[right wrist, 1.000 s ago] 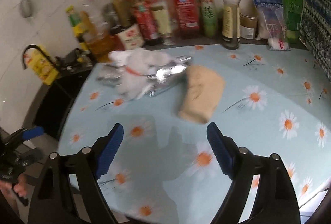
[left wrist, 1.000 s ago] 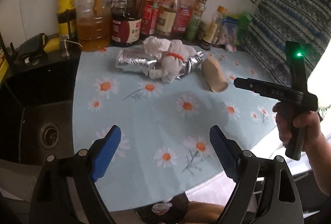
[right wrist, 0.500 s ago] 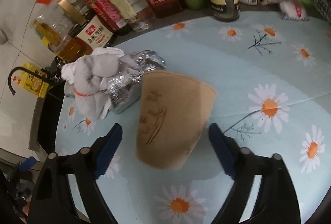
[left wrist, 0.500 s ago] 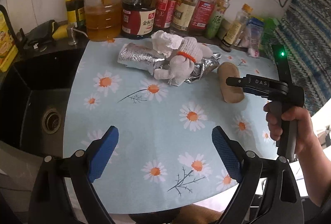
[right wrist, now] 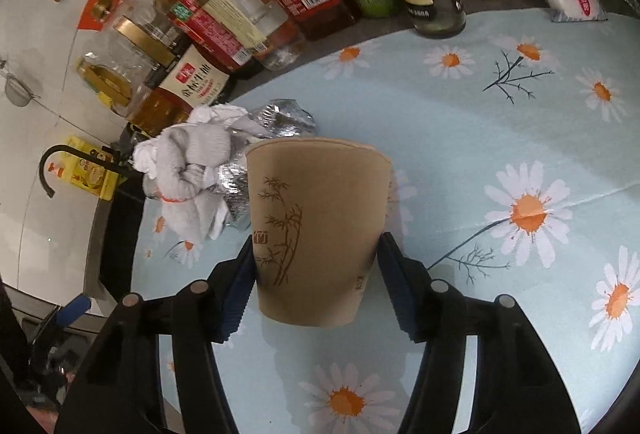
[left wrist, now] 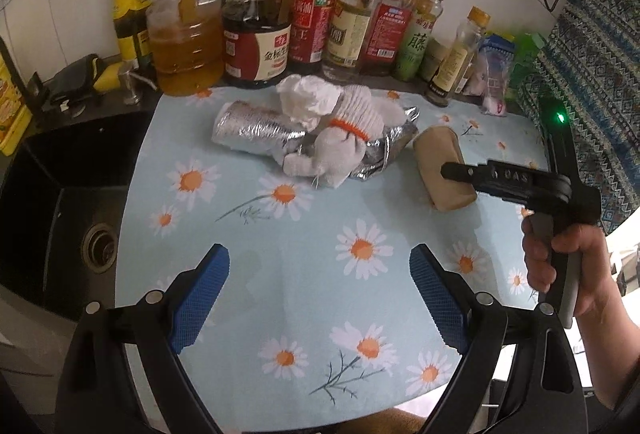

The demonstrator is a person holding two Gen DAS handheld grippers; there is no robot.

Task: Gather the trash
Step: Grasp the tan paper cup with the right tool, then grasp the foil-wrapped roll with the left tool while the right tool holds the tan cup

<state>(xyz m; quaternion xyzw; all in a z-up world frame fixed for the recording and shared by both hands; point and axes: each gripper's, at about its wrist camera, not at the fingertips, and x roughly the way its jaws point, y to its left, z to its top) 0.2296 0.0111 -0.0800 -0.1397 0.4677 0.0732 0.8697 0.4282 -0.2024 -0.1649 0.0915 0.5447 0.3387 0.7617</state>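
Brown paper cup lies on its side on the daisy-print tablecloth, squarely between the right gripper's blue pads, which have just been closing and now touch both of its sides. Just beyond the cup and to its left lie a grey sock, white crumpled tissue and crushed foil. Nearer the table edge, the left gripper hovers with jaws wide and nothing between them.

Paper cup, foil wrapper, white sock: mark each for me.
Paper cup (right wrist: 316, 230), right wrist view, printed side wall.
Foil wrapper (left wrist: 252, 127), left wrist view, left rolled end.
White sock (left wrist: 344, 149), left wrist view, bulging middle.
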